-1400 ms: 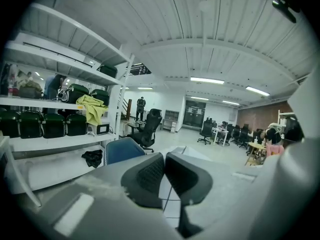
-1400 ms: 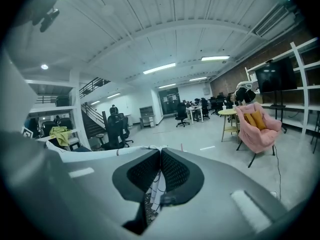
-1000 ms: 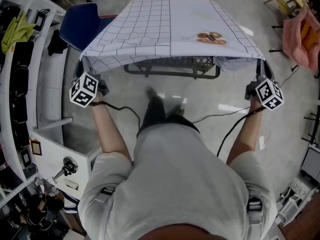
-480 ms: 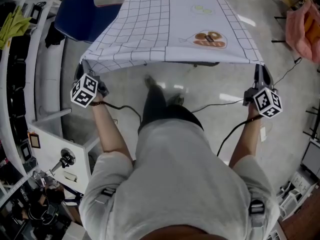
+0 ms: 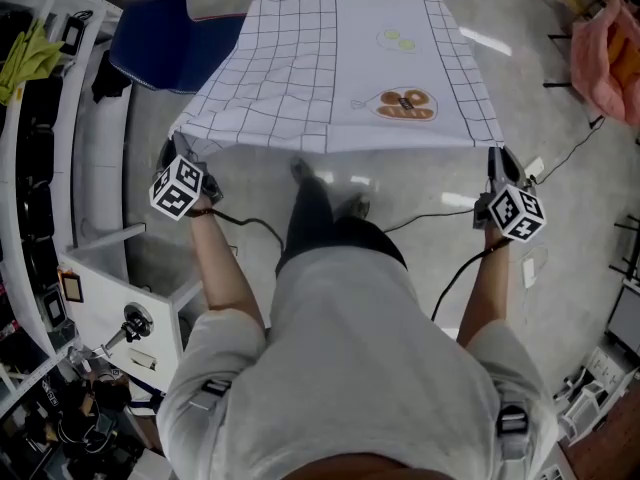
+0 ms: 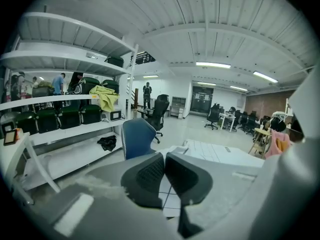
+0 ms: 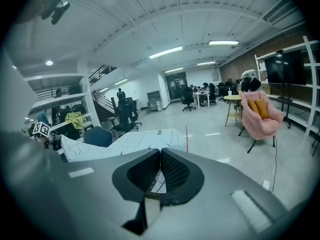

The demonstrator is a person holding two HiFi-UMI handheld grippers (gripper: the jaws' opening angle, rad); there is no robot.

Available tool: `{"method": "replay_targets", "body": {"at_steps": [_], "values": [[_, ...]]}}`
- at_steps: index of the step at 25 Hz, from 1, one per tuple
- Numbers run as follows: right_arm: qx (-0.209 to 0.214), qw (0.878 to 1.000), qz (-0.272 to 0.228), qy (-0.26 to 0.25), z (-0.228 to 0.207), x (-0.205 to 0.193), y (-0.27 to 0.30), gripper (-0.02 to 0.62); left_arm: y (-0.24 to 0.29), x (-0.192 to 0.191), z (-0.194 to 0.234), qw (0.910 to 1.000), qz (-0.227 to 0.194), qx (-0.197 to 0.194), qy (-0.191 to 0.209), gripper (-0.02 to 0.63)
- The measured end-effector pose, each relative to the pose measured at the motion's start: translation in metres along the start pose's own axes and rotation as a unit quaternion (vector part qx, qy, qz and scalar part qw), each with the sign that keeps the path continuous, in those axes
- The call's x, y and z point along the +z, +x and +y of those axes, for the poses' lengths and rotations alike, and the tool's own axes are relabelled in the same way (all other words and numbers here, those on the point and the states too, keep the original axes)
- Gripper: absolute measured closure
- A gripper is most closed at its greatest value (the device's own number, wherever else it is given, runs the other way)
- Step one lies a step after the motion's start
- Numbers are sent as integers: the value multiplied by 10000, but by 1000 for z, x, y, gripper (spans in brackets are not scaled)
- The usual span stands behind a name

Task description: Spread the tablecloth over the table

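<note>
The white, grid-printed tablecloth [image 5: 340, 58] lies stretched out ahead of the person, running from its near edge to the far end, with a brown printed picture [image 5: 405, 105] near its right near corner. The near edge hangs in the air between the two tools, sagging a little in the middle above the glossy grey floor [image 5: 420, 183]. The left gripper [image 5: 173, 148] pinches the near left corner. In the left gripper view its jaws are pressed together and a strip of gridded cloth shows just below them. The right gripper [image 5: 496, 154] pinches the near right corner in the same way. In the right gripper view its jaws are closed tight on a thin fold of the cloth. Both marker cubes sit near the person's hands, and a black cable [image 5: 455, 263] trails from the right one towards the body. A blue chair [image 5: 170, 38] stands at the far left, just beside the left side of the cloth. White shelves [image 5: 60, 128] run along the left side, with a yellow-green rag [image 5: 25, 58] lying on them. At the far right, well apart from the cloth, stands a pink chair [image 5: 605, 53].
</note>
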State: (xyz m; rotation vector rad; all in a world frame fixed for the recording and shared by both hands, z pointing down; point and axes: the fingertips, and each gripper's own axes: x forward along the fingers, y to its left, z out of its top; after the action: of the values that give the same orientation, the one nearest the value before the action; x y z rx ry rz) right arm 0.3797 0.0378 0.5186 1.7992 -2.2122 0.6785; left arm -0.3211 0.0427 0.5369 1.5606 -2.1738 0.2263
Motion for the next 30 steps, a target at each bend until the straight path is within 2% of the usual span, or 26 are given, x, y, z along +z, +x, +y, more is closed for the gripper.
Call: {"method": "replay_targets", "body": {"at_steps": [3, 8, 13, 19, 25, 30], "values": [[69, 9997, 178, -122, 9, -13, 5, 588, 5, -3, 2, 10000, 95, 2, -21, 583], [44, 9990, 450, -41, 13, -36, 14, 588, 13, -19, 0, 9994, 347, -11, -20, 583], [-150, 9987, 457, 168, 3, -25, 11, 588, 21, 3, -17, 9995, 250, -164, 50, 583], [-557, 9955, 184, 744, -26, 6, 12, 588, 30, 55, -40, 9989, -210, -403, 73, 583], [-520, 9983, -62, 246, -12, 67, 73, 588, 62, 75, -62, 9980, -309, -531, 155, 583], [-505, 9987, -68, -62, 27, 90, 128, 588, 110, 88, -81, 9955, -286, -811, 396, 583]]}}
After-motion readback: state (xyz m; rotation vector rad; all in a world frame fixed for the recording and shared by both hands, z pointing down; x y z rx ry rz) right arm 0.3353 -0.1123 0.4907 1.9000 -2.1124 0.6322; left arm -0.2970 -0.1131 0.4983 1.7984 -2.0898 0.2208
